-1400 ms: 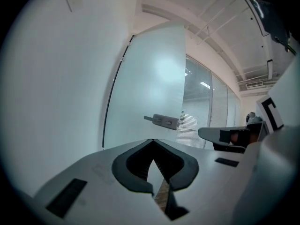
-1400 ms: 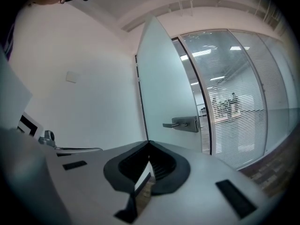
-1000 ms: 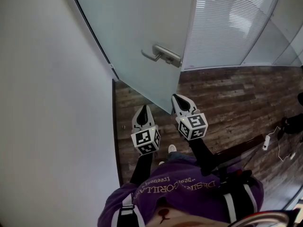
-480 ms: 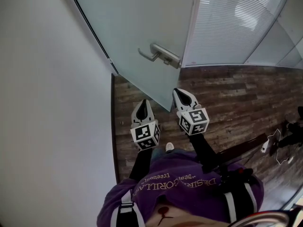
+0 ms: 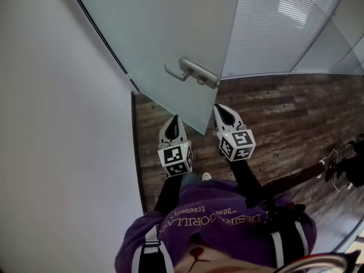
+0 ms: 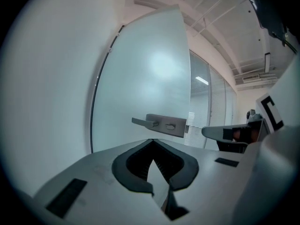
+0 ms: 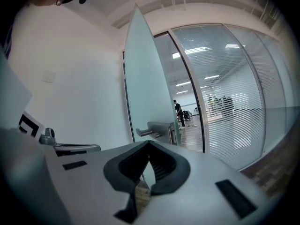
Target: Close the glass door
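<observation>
Door: the frosted glass door (image 5: 165,33) stands open ahead of me, hinge side at the white wall (image 5: 57,124) on my left, free edge swung out over the wood floor (image 5: 284,118)
Handle: a metal lever handle (image 5: 191,73) sits on its plate close to the free edge, above and between my two tools in the head view
Left hand-held gripper (image 5: 174,119): jaws together with nothing in them, tip aimed at the door's face below the lever, apart from the glass
Right hand-held gripper (image 5: 223,108): jaws together and empty, near the free edge, and I see no contact with it
How it will handle: I judge the pane heavy and rigid, turning as one piece on its hinges; the frosted face looks smooth, so pads would slide on it, and glass takes hard knocks badly
Where to take hold: the lever is the one firm grip; otherwise a flat, gentle press on the face near the handle side, far from the hinges, where the swing needs least effort
Task state: not yet begun, the door is wide open
</observation>
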`<state>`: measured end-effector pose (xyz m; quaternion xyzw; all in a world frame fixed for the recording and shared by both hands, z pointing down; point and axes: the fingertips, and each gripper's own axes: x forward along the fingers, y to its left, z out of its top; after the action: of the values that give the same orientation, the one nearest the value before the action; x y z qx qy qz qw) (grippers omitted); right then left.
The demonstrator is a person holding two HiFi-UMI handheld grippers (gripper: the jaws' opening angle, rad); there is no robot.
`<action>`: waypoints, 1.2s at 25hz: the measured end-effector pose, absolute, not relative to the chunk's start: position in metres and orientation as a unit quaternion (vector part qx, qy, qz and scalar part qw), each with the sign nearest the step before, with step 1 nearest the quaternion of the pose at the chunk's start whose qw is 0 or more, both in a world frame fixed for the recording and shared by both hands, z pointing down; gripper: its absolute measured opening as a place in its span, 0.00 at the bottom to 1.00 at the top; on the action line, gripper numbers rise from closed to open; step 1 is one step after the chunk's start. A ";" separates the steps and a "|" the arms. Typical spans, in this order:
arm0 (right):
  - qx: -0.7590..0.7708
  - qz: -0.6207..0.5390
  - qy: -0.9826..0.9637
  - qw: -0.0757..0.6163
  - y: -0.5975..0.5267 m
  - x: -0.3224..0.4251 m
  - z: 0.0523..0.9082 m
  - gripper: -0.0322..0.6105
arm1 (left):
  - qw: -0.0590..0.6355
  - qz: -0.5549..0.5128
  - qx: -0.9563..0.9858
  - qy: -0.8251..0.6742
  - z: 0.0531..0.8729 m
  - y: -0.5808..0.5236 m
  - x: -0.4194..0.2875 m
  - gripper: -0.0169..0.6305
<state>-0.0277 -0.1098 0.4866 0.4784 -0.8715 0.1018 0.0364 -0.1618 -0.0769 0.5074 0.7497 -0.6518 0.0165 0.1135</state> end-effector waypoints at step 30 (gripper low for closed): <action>0.542 0.107 -0.833 0.030 -0.164 -0.048 0.496 0.04 | -0.411 0.428 0.714 -0.372 0.523 -0.250 -0.158 0.21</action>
<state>-0.0484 -0.1644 0.4964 0.5424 -0.8328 0.1068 0.0299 -0.1583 -0.2496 0.5229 0.7138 -0.3717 0.4282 -0.4111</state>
